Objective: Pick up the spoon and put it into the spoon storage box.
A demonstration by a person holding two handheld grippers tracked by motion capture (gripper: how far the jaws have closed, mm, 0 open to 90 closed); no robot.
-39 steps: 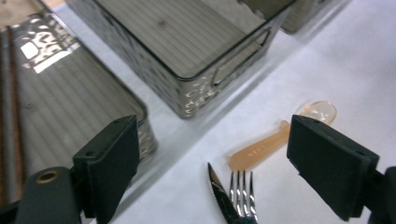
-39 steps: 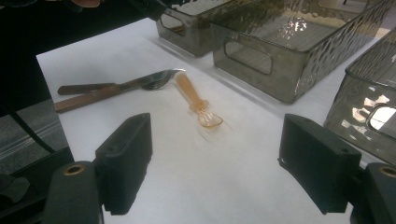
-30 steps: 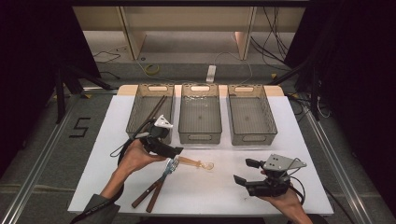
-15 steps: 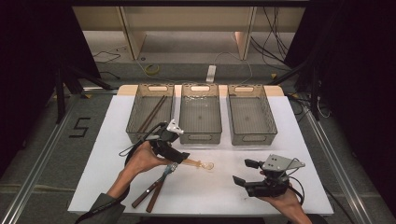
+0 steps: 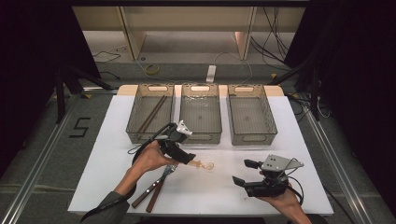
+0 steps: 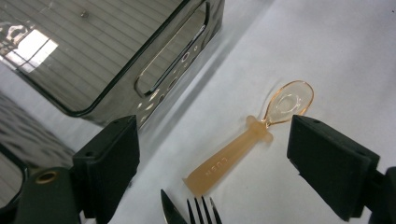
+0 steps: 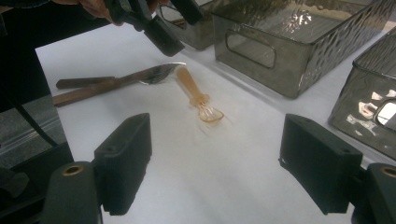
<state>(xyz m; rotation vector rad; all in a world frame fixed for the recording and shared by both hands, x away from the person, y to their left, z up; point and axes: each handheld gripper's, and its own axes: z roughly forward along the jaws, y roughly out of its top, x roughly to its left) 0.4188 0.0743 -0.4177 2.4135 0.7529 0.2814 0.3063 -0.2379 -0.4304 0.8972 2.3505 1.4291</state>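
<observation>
A translucent orange spoon (image 5: 201,164) lies on the white table (image 5: 107,154), its bowl pointing right. My left gripper (image 5: 186,157) is open and hovers just above the spoon's handle. In the left gripper view the spoon (image 6: 243,149) lies between the spread jaws of the left gripper (image 6: 217,135), untouched. My right gripper (image 5: 243,172) is open near the front right of the table, with nothing in it. From the right gripper (image 7: 215,144), the spoon (image 7: 196,95) lies ahead.
Two wooden-handled utensils (image 5: 156,184), one of them a fork (image 6: 201,210), lie just left of the spoon. Three grey bins stand in a row at the back: the left bin (image 5: 135,135) holds chopsticks (image 5: 152,113), beside the middle bin (image 5: 201,138) and the right bin (image 5: 252,140).
My left gripper has moved right and toward the front, from by the left bin to over the orange spoon. The right gripper has stayed in place.
</observation>
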